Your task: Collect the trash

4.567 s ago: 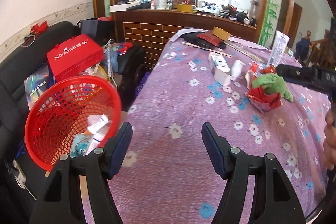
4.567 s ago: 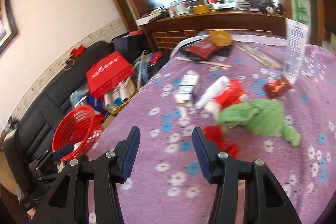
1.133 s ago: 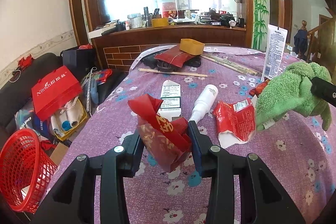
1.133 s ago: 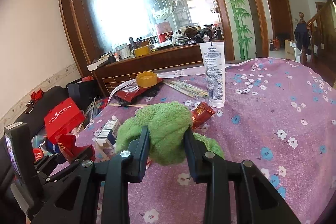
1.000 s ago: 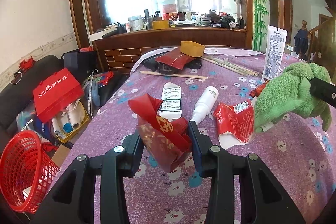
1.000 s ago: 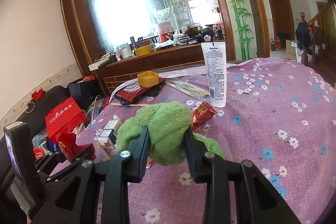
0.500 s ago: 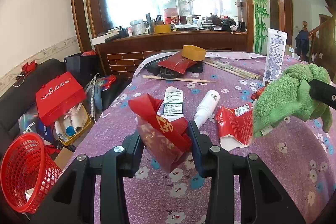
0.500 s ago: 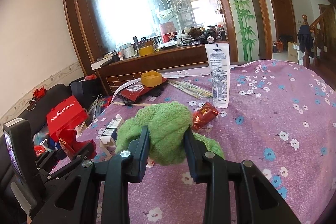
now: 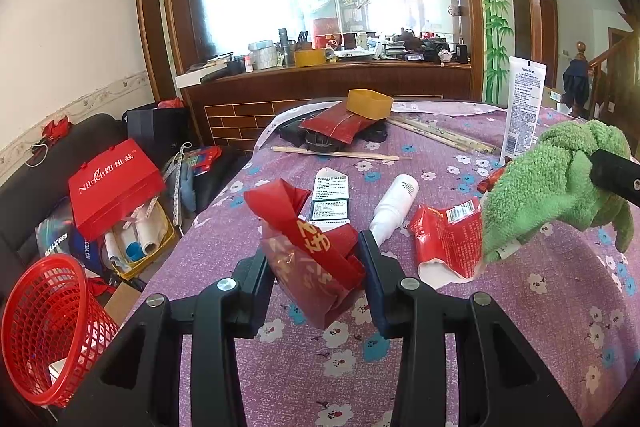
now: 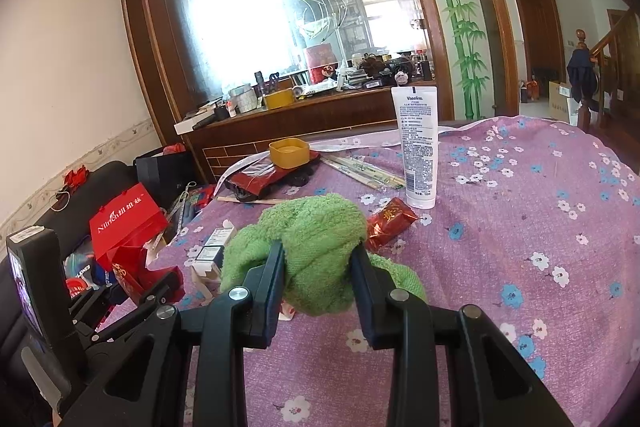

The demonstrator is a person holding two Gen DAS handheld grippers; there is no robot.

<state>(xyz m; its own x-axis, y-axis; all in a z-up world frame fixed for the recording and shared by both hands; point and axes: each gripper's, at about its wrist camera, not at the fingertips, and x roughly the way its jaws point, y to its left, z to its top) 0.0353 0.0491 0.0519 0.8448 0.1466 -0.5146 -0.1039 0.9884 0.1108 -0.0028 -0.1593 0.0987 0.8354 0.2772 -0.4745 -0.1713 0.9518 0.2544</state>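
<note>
Your left gripper [image 9: 316,269] is clamped on the crumpled red foil wrapper [image 9: 310,251]; the red plastic mesh basket [image 9: 44,327] lies low to its left, beside the table. Your right gripper [image 10: 318,281] squeezes the green terry cloth [image 10: 316,231].

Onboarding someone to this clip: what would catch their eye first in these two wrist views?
The left gripper is shut on a crumpled red wrapper above the purple flowered tablecloth. The right gripper clamps a green towel. A red mesh basket waits off the table's left edge.
</note>
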